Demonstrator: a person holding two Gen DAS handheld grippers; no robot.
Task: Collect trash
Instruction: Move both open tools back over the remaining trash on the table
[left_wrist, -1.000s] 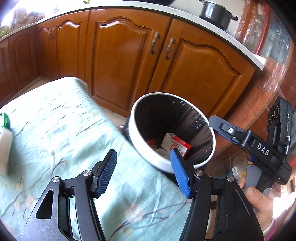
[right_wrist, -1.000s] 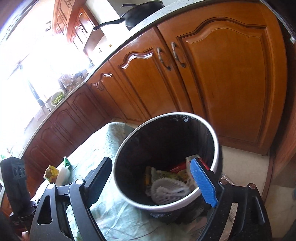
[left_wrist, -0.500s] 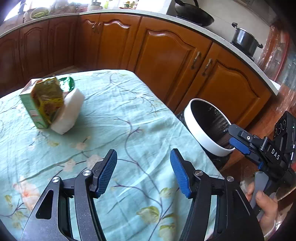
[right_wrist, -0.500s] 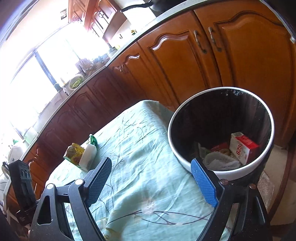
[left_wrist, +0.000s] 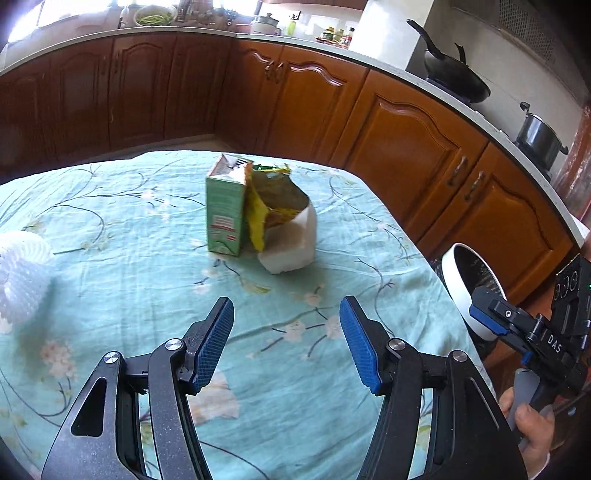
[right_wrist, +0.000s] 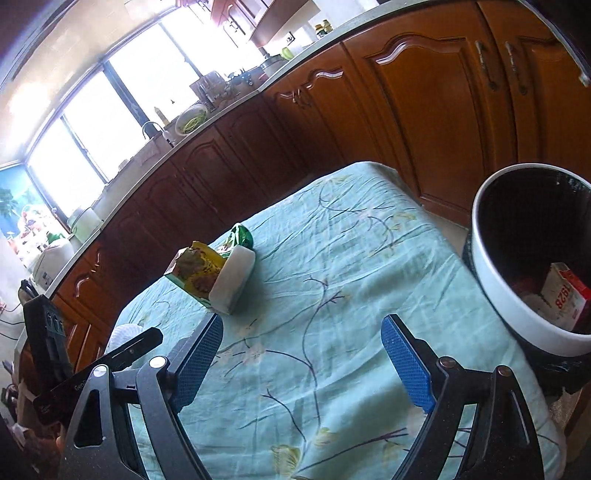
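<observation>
— Fingers first: what are they doing?

— Both pairs are spread wide with nothing between them. The left gripper (left_wrist: 286, 343) hovers over the tablecloth (left_wrist: 110, 229), and the right gripper (right_wrist: 301, 365) does the same nearer the table's edge.

— And the trash?

— Just ahead of the left gripper, mid-table, sits a small cluster: a green carton (left_wrist: 224, 214) standing upright, a crumpled yellow wrapper (left_wrist: 273, 206) leaning on it, and a white foam block (left_wrist: 291, 243) touching both. A white foam net (left_wrist: 22, 273) lies well apart at the left edge.

— Where does it all go?

— Into the bin (right_wrist: 491, 266) beside the table on the right, already holding a red-and-white box (right_wrist: 563, 295) and some scraps.

— How would you take the cluster?

— I'd judge the carton the firmest grip: come in level, close across its narrow faces, lift straight. The wrapper may slide off and the block may tip, so take them separately.

— Beyond that?

— Wooden cabinets (left_wrist: 402, 147), and a wok (left_wrist: 454, 77) on the counter.
</observation>
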